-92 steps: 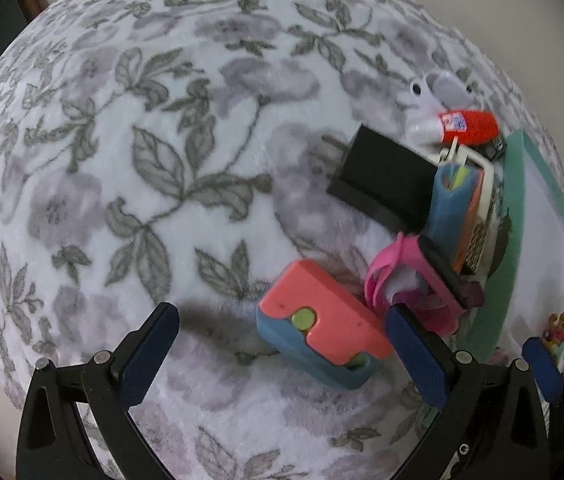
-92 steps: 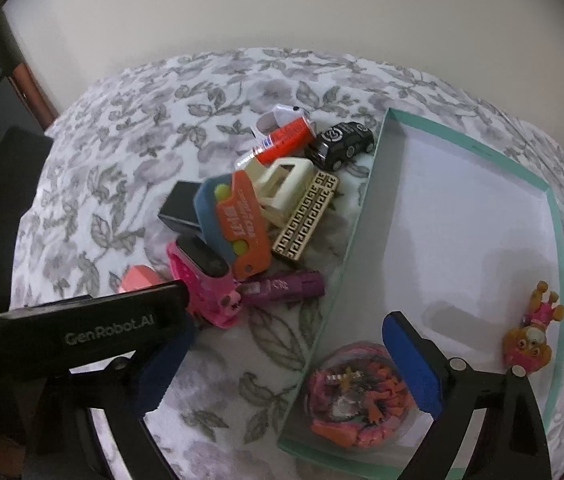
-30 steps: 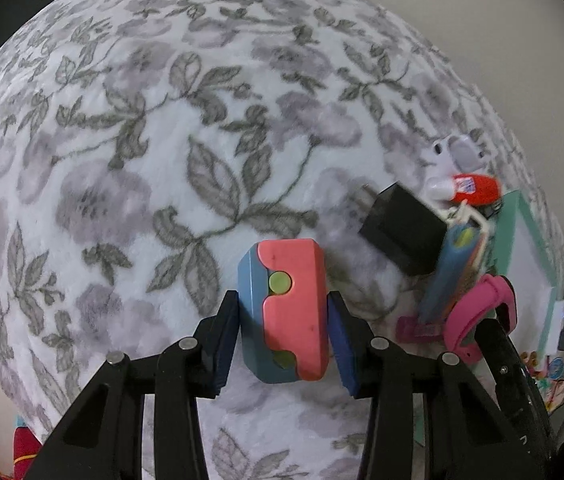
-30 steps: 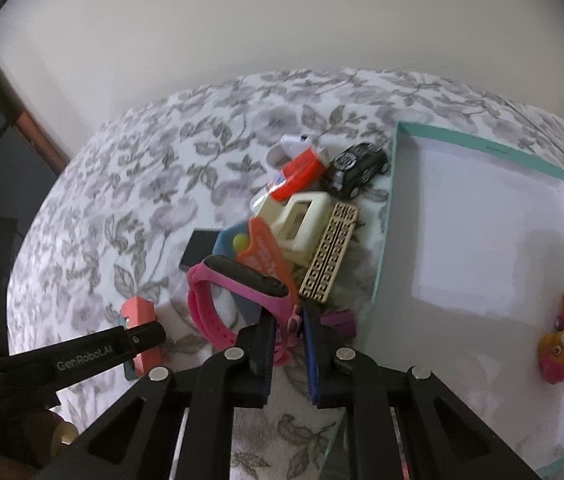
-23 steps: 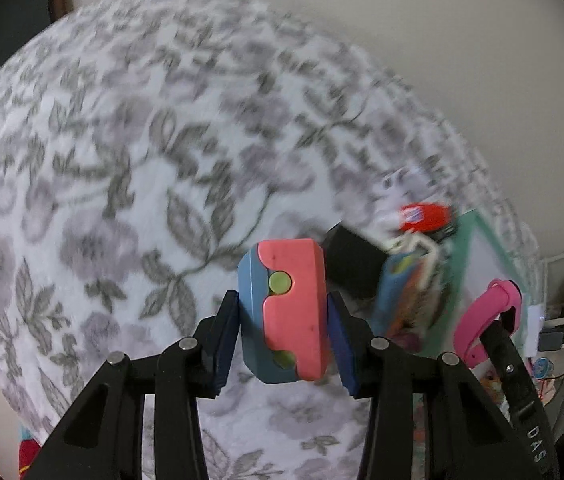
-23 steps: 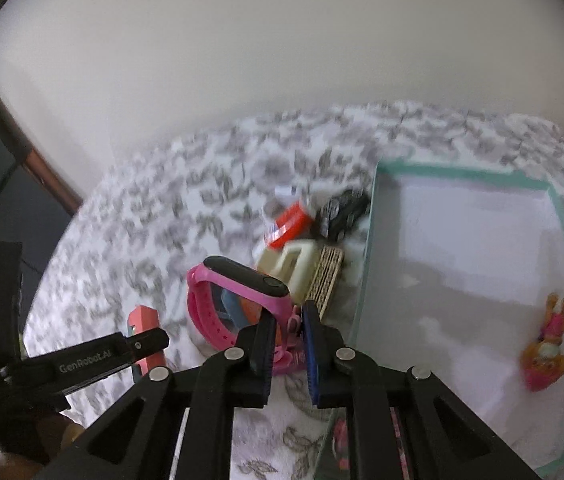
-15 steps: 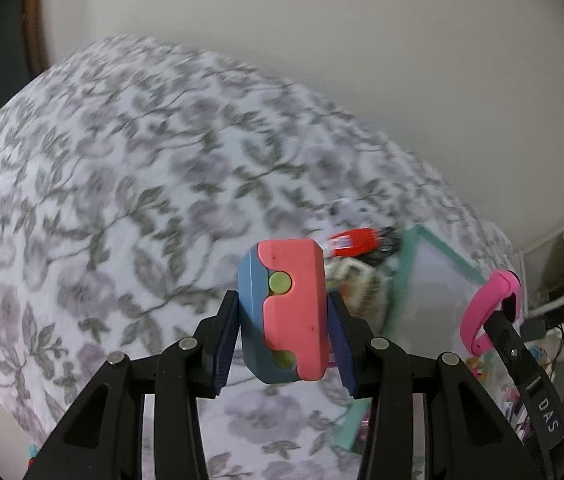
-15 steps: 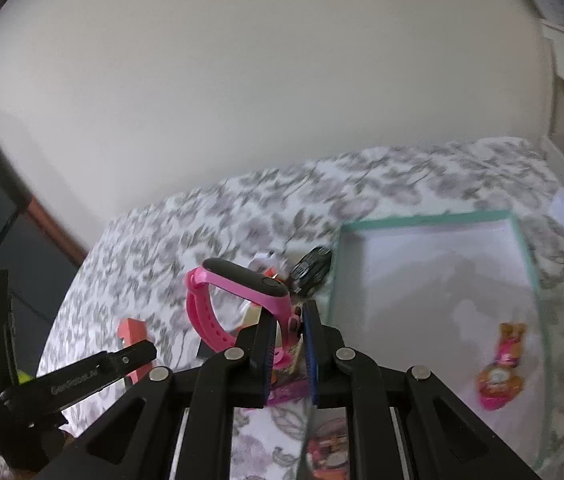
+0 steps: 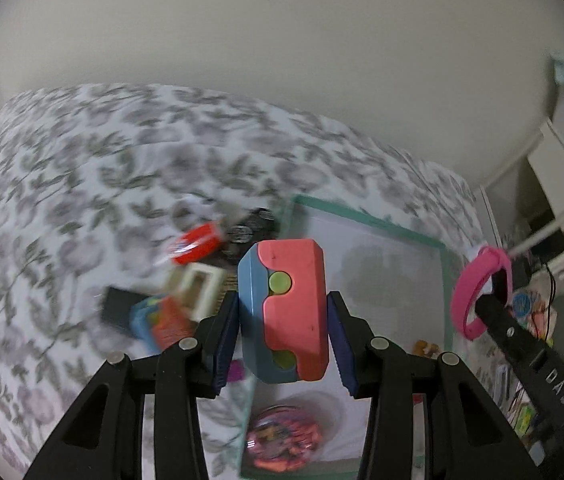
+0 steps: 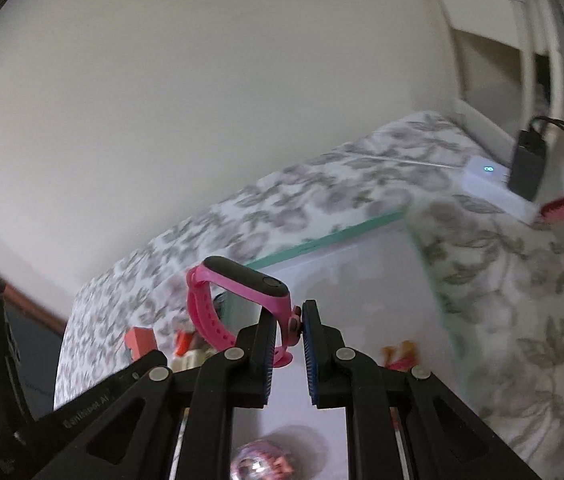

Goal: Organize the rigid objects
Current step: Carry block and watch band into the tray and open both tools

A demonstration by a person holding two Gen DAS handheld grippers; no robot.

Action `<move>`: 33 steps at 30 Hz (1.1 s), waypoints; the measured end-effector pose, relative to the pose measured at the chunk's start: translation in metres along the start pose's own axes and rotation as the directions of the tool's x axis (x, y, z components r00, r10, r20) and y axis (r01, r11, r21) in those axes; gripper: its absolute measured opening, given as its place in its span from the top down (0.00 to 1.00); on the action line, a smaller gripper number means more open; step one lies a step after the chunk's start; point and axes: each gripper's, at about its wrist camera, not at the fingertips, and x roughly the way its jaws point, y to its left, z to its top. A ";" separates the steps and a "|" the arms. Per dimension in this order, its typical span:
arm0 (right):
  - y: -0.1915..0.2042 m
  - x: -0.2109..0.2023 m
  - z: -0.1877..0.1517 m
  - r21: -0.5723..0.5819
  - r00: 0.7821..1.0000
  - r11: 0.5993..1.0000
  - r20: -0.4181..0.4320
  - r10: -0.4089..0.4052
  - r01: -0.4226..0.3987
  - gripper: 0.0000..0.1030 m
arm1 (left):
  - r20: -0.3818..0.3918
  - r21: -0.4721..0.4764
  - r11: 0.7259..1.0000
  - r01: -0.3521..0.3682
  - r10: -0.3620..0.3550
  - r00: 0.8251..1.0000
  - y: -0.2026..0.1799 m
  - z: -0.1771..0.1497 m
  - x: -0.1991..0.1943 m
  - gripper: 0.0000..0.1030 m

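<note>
Pinching a pink and blue block point(image 9: 284, 314) between its pads, the left hand-held gripper point(image 9: 284, 334) holds it in the air above the green-rimmed tray point(image 9: 362, 222). The right hand-held gripper point(image 10: 286, 346) clamps a pink wristband point(image 10: 237, 296) above this tray too. Farther, blurred toys point(image 9: 185, 280) lie on the flowered bed point(image 9: 61, 168).

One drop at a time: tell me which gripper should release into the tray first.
Probably the right gripper: its jaws hold the pink watch band over the teal-rimmed tray. The left gripper, clamping the pink and blue block, sits nearer the tray's edge by the toy pile.
</note>
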 end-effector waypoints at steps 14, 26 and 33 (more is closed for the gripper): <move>-0.027 0.050 0.007 -0.031 0.989 0.991 -0.064 -0.130 0.128 0.86 | -0.130 0.088 0.996 -0.001 0.012 0.991 -0.022 -0.017 0.074 0.56; -0.039 0.101 -0.025 -0.073 0.951 0.976 -0.221 -0.215 0.203 0.86 | -0.169 0.082 0.997 0.005 0.009 0.986 -0.018 -0.025 0.087 0.56; -0.040 0.104 -0.026 -0.069 0.943 0.977 -0.255 -0.213 0.202 0.83 | -0.206 0.089 0.996 0.002 0.016 0.978 -0.021 -0.028 0.098 0.56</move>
